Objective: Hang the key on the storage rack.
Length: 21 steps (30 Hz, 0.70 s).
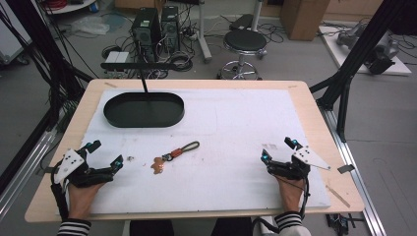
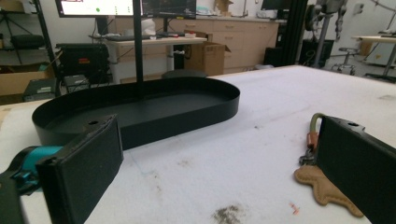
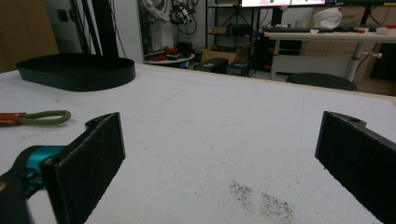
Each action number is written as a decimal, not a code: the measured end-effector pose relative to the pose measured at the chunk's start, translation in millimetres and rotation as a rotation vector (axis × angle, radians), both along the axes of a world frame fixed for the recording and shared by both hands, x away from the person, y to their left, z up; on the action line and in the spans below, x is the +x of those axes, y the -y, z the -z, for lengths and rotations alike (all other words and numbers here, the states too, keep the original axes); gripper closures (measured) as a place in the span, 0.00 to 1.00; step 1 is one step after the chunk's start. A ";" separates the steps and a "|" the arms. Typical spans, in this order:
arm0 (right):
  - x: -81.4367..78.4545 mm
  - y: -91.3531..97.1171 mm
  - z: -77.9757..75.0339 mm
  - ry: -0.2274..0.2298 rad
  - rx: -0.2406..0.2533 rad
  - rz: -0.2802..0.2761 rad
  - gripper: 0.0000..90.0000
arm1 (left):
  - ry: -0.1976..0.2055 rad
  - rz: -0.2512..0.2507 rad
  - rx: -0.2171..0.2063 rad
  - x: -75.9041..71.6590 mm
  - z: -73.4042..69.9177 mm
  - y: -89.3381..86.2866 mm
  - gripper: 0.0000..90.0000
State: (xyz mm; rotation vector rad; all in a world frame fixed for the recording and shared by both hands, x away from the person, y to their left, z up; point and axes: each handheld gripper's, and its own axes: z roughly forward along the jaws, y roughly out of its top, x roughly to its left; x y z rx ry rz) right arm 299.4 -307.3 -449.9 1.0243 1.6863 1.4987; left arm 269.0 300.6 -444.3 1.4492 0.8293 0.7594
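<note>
White matting holds a tan-tagged, green-looped keychain [image 1: 173, 156] lying flat.

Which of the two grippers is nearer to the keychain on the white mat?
The left gripper: the keychain lies just beyond its open jaws, while the right gripper rests far across the mat.

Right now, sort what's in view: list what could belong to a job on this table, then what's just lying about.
Likely for the job (none is stated):
- keychain with olive loop and tan tag
- black oval tray
- left gripper, jaws open
- right gripper, jaws open

Just about:
- stool
- computer towers
- cardboard box
</note>
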 end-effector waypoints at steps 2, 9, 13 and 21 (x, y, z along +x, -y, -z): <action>-0.2 0.1 0.2 0.003 0.000 0.000 0.01 | 0.002 0.011 0.007 1.8 -6.3 0.8 0.02; -0.4 0.7 0.3 0.009 0.005 -0.001 0.01 | -0.004 0.072 0.025 15.0 -39.5 6.1 0.02; -0.6 0.5 0.2 0.008 0.001 -0.003 0.00 | -0.031 0.145 0.040 25.3 -53.5 11.2 0.02; -0.9 -0.6 0.3 0.013 -0.005 -0.005 0.01 | -0.125 0.302 0.172 47.5 -74.0 35.5 0.02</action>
